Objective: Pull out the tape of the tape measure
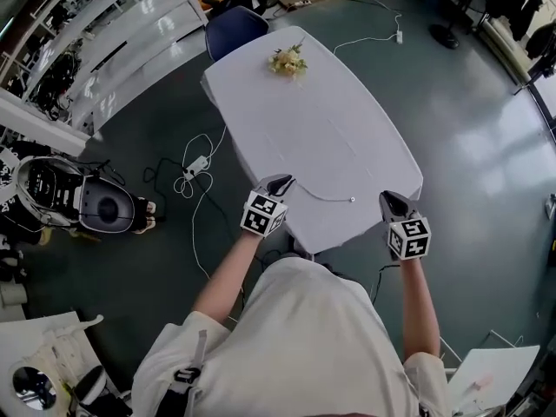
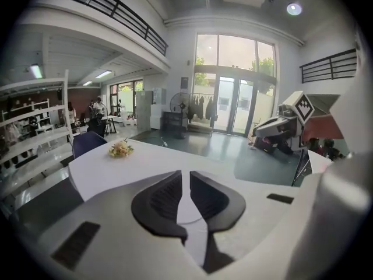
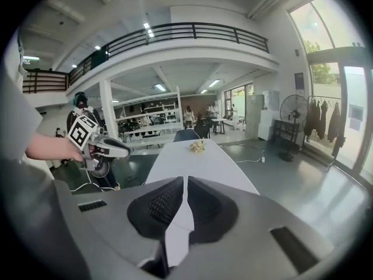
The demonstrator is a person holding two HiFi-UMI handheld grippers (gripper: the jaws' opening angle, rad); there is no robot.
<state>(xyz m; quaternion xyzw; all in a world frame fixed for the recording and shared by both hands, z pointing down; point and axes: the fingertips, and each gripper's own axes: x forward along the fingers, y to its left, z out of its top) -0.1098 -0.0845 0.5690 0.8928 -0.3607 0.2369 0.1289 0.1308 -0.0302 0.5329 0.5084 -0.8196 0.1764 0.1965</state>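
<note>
White oblong table (image 1: 330,120) on dark glossy floor (image 1: 469,102) of high hall. Small yellow-white flower bunch (image 1: 288,61) at table's far end, blue chair (image 1: 234,29) behind it. Gripper views add what head view lacks: tall glazed doors (image 2: 233,80), black-railed mezzanine (image 3: 175,34). Tape measure not identifiable (only thin pale strand (image 1: 334,201) on table's near edge, between grippers). White cable (image 1: 201,159) loose on floor, left of table. Left gripper (image 1: 280,183): jaws narrow slit apart, empty. Right gripper (image 1: 391,200): jaws pressed together, empty.
</note>
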